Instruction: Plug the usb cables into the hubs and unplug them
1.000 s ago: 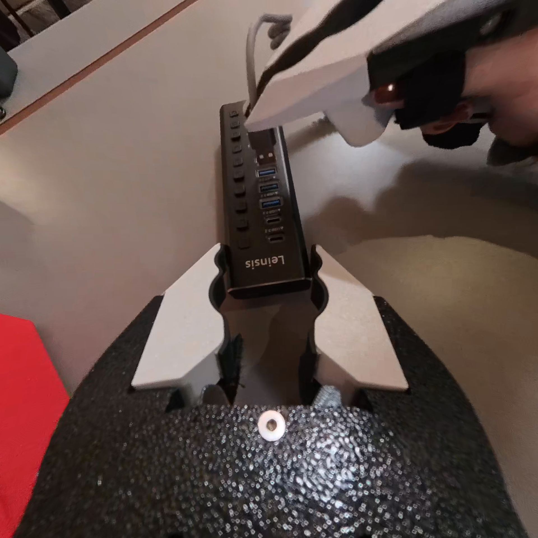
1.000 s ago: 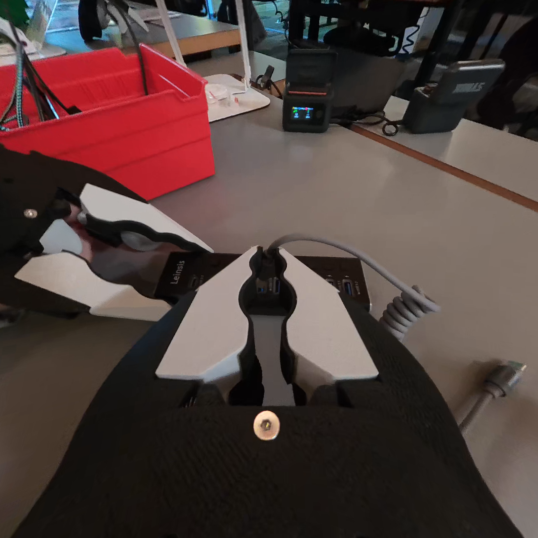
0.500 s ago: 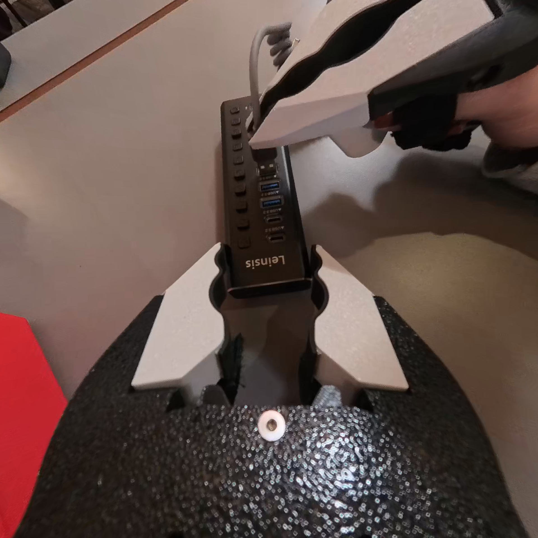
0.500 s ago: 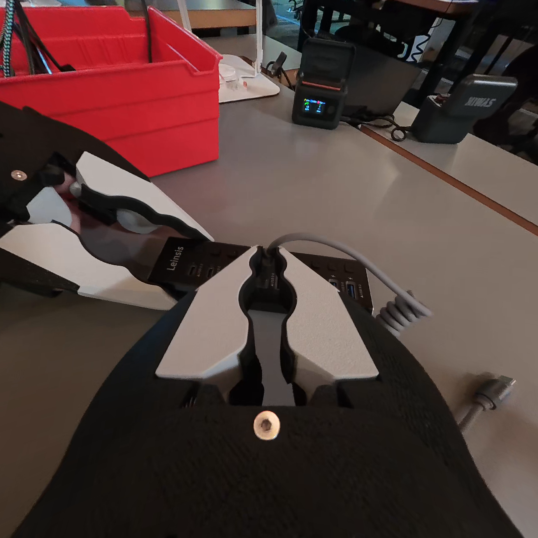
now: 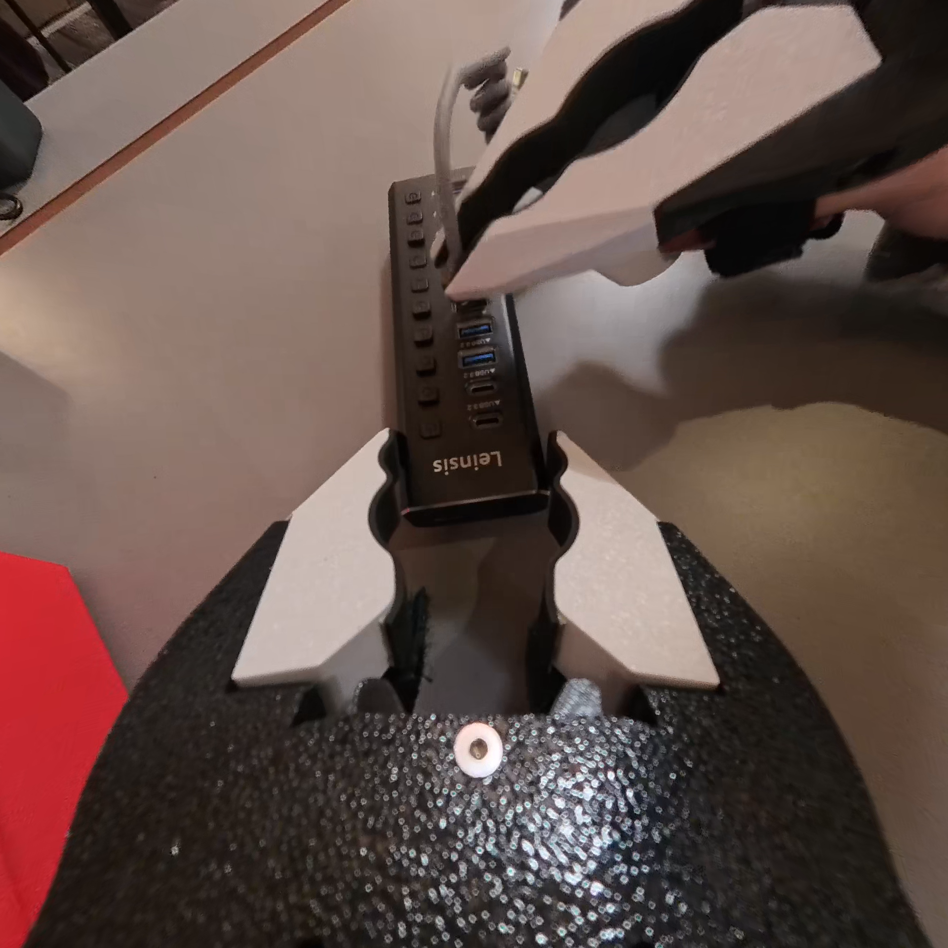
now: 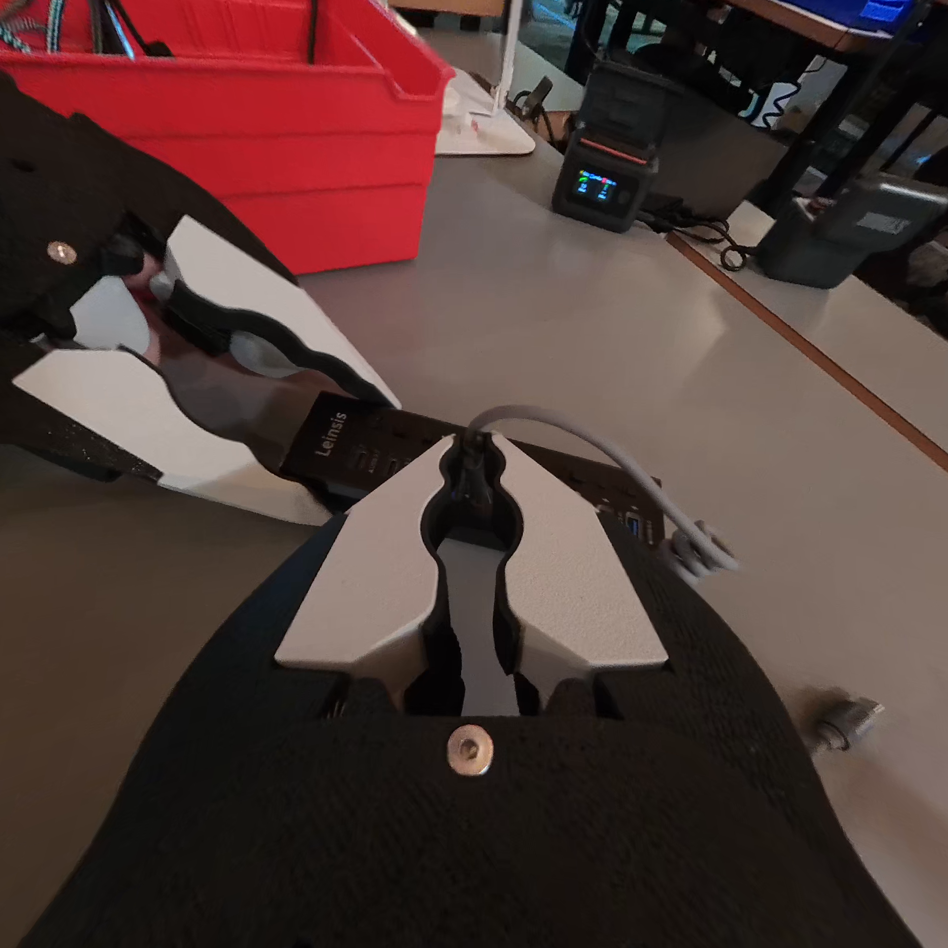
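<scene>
A long black USB hub (image 5: 461,369) lies on the grey table, with a row of buttons and several ports on top. My left gripper (image 5: 474,461) is shut on the hub's near end, one finger on each side. My right gripper (image 6: 474,441) is shut on the plug of a grey USB cable (image 6: 590,436) and holds it down on the hub (image 6: 359,446) around its middle ports. In the left wrist view the right gripper (image 5: 456,256) comes in from the upper right, the cable (image 5: 443,128) rising behind it. The port under the plug is hidden.
A red bin (image 6: 287,133) with cables stands at the back left; its corner shows in the left wrist view (image 5: 46,718). The cable's coiled part (image 6: 697,554) and its free grey plug (image 6: 846,718) lie right of the hub. A small black device with a lit screen (image 6: 605,179) sits farther back. My right fingertips sit around 6 centimeters from my left ones.
My right gripper has moved the plug down onto the hub, and the bare metal plug end seen a second ago is now hidden. My left gripper still holds the hub's end.
</scene>
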A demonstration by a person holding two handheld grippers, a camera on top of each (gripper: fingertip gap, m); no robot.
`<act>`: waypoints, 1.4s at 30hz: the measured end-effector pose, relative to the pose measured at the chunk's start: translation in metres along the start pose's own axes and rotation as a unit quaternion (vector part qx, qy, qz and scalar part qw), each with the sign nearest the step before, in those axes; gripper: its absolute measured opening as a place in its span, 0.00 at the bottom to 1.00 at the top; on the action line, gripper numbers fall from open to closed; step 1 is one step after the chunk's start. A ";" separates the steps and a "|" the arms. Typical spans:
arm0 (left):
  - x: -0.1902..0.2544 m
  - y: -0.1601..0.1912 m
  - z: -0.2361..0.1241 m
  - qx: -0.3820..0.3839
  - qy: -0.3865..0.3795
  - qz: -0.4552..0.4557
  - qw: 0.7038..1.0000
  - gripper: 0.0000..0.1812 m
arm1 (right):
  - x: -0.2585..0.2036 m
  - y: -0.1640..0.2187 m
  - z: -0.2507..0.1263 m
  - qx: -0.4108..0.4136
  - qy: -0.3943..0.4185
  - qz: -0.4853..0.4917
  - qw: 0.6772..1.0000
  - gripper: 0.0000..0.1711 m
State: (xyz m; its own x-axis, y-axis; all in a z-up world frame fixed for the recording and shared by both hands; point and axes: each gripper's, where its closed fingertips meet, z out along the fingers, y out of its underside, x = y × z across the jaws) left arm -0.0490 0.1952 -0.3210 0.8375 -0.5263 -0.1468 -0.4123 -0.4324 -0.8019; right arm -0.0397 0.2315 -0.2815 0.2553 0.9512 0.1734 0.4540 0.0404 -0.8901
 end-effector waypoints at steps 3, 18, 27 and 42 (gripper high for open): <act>-0.001 0.000 0.000 0.001 0.005 -0.009 1.000 0.31 | -0.003 0.001 0.002 -0.026 0.022 -0.041 0.999 0.04; 0.000 0.000 0.000 0.003 0.002 -0.004 1.000 0.31 | 0.010 0.001 -0.006 -0.010 0.008 0.081 0.997 0.04; 0.001 0.000 0.000 0.001 0.003 -0.002 1.000 0.31 | 0.013 0.004 -0.006 -0.004 -0.019 0.190 0.982 0.04; 0.001 0.000 0.000 -0.006 -0.007 0.011 1.000 0.30 | 0.008 0.011 0.000 -0.047 0.003 0.141 0.989 0.04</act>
State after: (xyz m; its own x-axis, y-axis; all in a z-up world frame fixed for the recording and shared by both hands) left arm -0.0483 0.1947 -0.3216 0.8331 -0.5253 -0.1731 -0.4350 -0.4289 -0.7918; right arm -0.0323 0.2400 -0.2901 0.3883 0.9186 -0.0729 0.4413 -0.2548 -0.8604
